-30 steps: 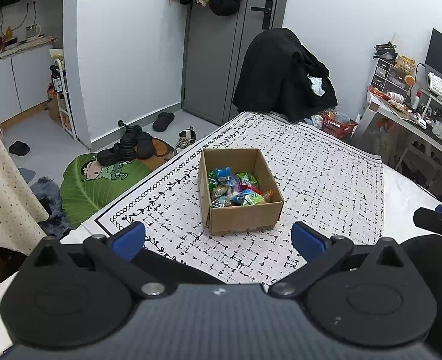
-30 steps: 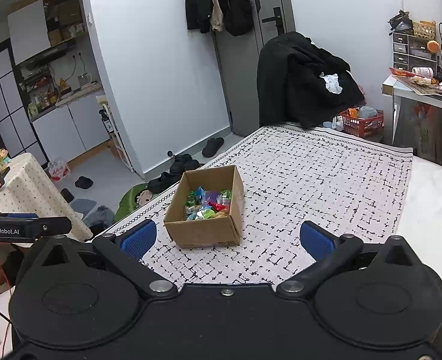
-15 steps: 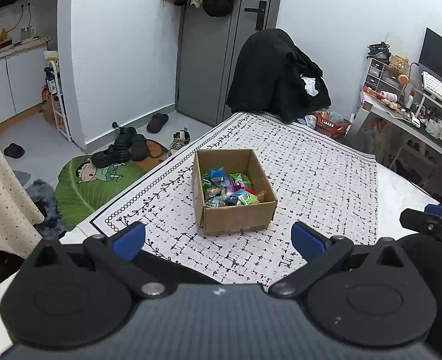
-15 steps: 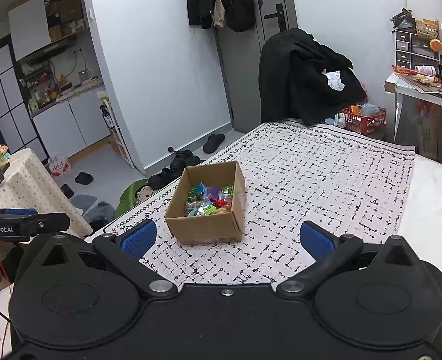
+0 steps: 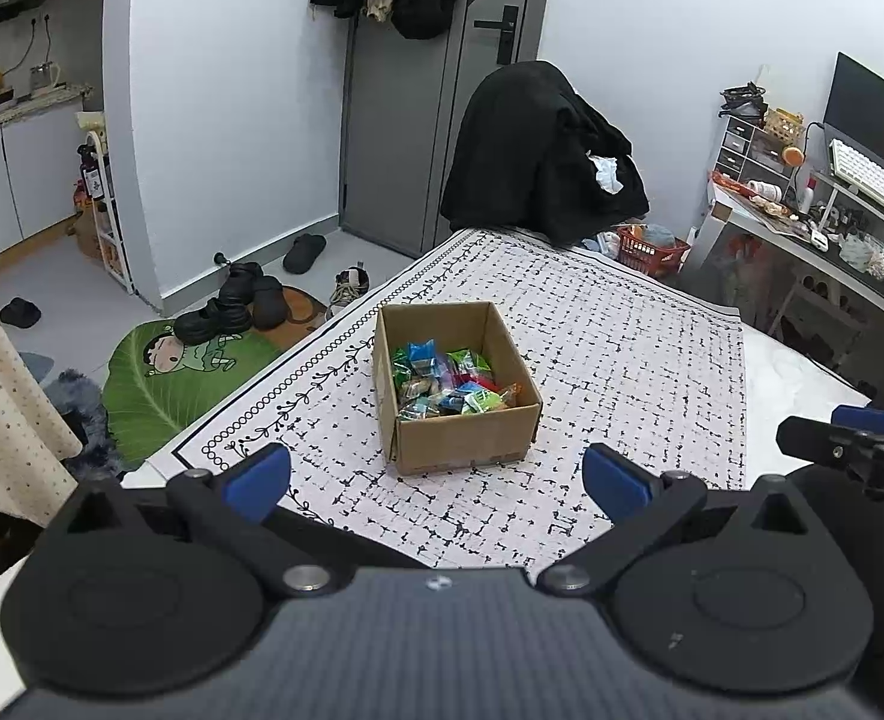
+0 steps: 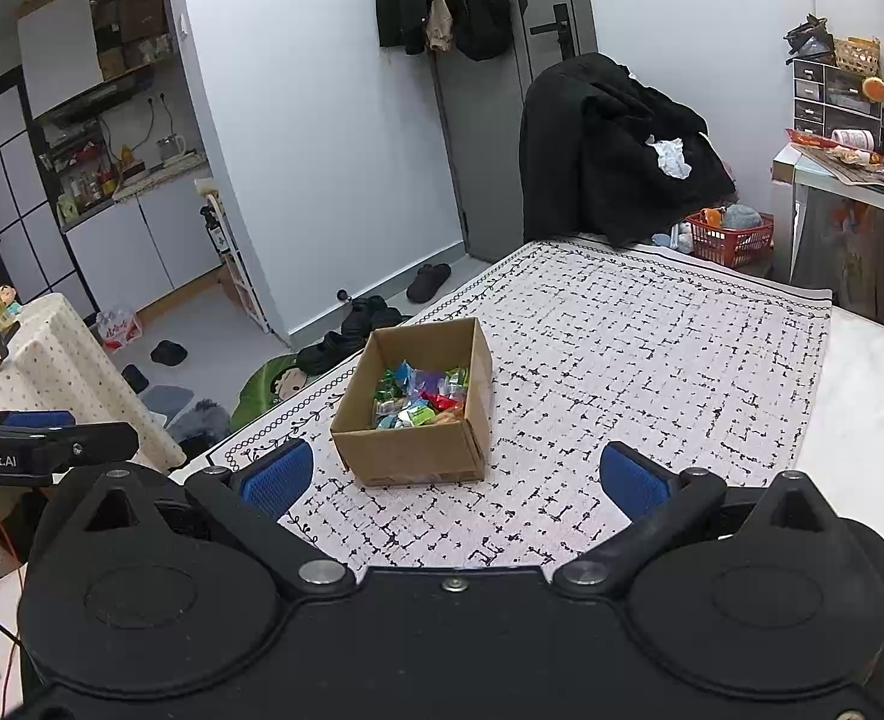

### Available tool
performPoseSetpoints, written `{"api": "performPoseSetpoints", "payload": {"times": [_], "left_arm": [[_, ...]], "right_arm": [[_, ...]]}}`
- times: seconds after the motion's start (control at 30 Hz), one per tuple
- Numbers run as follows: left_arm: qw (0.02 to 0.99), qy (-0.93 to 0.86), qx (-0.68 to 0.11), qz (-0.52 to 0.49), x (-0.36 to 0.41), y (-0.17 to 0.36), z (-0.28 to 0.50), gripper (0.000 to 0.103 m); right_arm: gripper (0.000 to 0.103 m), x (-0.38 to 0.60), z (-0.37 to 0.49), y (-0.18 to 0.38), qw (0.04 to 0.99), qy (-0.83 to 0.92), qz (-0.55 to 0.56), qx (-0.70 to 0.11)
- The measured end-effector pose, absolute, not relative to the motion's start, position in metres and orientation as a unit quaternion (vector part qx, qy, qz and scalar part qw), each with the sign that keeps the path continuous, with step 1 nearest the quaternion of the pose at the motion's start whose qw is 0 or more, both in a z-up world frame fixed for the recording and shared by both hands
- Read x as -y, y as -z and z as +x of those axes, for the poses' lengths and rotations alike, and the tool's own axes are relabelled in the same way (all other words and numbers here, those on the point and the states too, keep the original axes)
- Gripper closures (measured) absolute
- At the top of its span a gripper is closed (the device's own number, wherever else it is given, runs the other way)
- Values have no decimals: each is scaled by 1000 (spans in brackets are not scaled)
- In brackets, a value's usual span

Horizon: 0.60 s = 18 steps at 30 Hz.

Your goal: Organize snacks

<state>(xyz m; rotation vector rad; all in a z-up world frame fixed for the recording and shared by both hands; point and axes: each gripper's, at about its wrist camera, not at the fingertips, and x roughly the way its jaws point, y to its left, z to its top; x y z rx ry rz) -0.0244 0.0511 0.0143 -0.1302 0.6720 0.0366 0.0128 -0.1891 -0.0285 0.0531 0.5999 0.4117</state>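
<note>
An open cardboard box [image 5: 463, 443] stands on the patterned tablecloth [image 5: 622, 372]; it also shows in the right wrist view [image 6: 421, 450]. It holds several colourful wrapped snacks [image 5: 451, 381], also seen from the right wrist [image 6: 421, 399]. My left gripper [image 5: 439, 483] is open and empty, held back from the box's near side. My right gripper [image 6: 454, 480] is open and empty, also short of the box. Each gripper shows at the edge of the other's view.
A chair draped in black clothes [image 5: 544, 162] stands at the table's far end. A red basket [image 5: 652, 249] sits beside it. A cluttered desk [image 5: 814, 240] is at the right. Shoes and a green mat [image 5: 184, 372] lie on the floor at the left.
Both grippers have shifted slightly; the box sits a little further left and lower in the views. Both stay open and empty.
</note>
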Motion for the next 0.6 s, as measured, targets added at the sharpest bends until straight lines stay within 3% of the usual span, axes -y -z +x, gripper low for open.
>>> {"api": "performPoseSetpoints", "payload": {"times": [0.6], "left_arm": [[941, -25, -333, -63, -52, -14, -25, 0]], "right_arm": [[0, 189, 14, 32, 932, -205, 23, -299]]}}
